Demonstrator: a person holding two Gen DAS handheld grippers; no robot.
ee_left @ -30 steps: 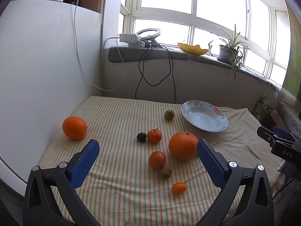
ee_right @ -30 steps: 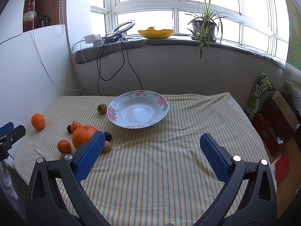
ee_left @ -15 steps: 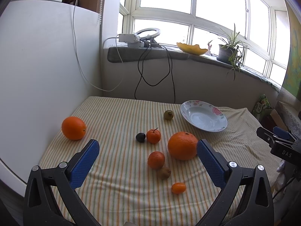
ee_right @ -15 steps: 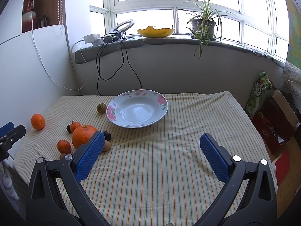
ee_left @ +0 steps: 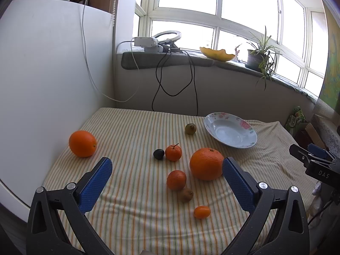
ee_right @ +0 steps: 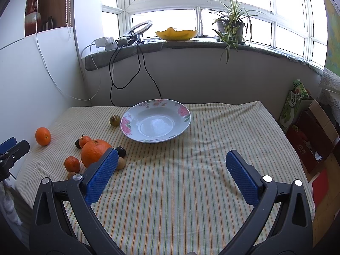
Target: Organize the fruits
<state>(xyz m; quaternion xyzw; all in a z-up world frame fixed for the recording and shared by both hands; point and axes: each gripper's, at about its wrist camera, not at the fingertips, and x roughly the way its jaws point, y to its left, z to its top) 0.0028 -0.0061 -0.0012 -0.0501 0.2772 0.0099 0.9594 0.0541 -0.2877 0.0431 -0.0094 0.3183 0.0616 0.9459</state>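
My left tool hangs spread wide and empty over the near-left part of the counter, and the large orange sits just beyond its right pad. My right tool, also spread and empty, faces the floral plate toward the far edge, so the left is nearer the fruit.

Fruits lie scattered on the tablecloth, left of the empty plate
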